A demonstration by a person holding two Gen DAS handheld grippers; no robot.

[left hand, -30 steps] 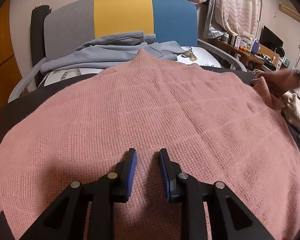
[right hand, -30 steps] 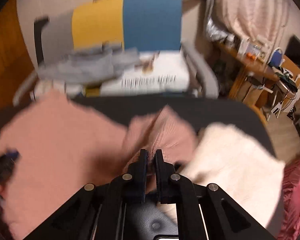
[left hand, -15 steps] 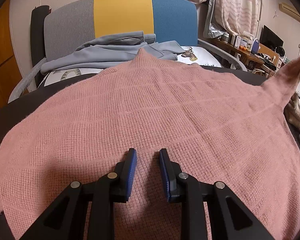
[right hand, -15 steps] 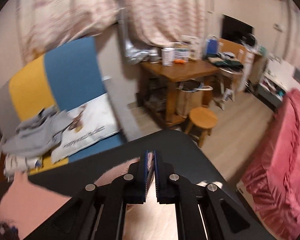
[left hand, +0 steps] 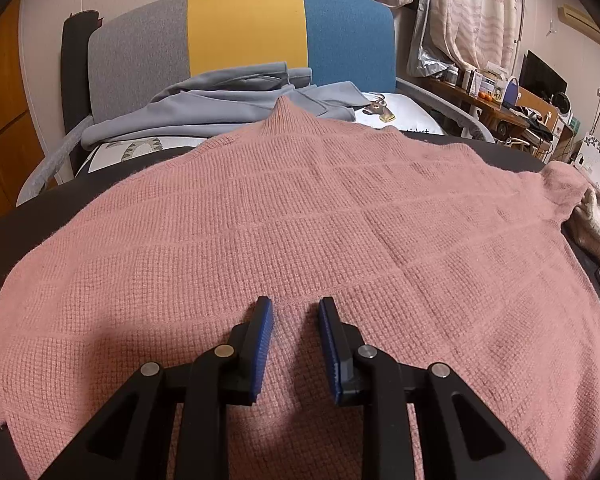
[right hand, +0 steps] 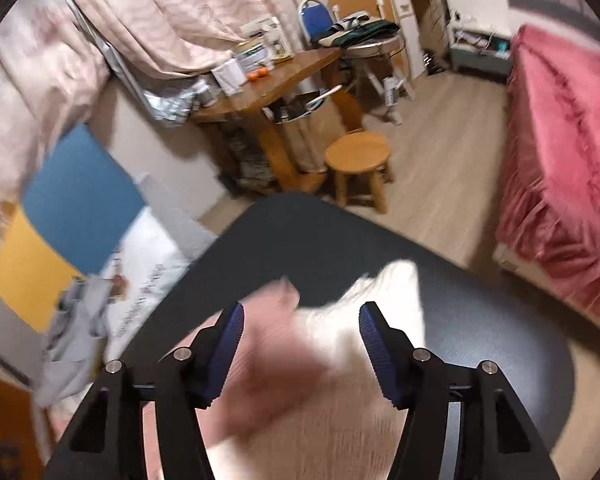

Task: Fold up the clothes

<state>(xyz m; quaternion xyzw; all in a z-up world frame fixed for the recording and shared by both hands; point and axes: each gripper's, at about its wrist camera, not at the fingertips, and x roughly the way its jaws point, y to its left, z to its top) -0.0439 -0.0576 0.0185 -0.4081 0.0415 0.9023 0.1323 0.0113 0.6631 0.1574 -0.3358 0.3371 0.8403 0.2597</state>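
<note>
A pink waffle-knit sweater (left hand: 300,208) lies spread flat over the dark table (left hand: 16,232). My left gripper (left hand: 295,312) rests its tips on the sweater's near part, its jaws a little apart with flat knit showing in the gap. In the right wrist view my right gripper (right hand: 302,314) has its jaws wide and still opening. The sweater's blurred pink corner (right hand: 268,360) lies loose between them, touched by neither pad. That corner sits against a cream fluffy garment (right hand: 388,292) at the table's right side.
Behind the table stands a chair (left hand: 244,28) with a grey, yellow and blue back, with a grey garment (left hand: 228,96) draped on its seat. A wooden stool (right hand: 358,156), a cluttered wooden desk (right hand: 276,80) and a red bed cover (right hand: 560,160) lie beyond the table's right edge.
My right gripper pulled the sweater's right corner outward while rolling, then let it go; the corner now lies by the cream garment. The left gripper has stayed put.
</note>
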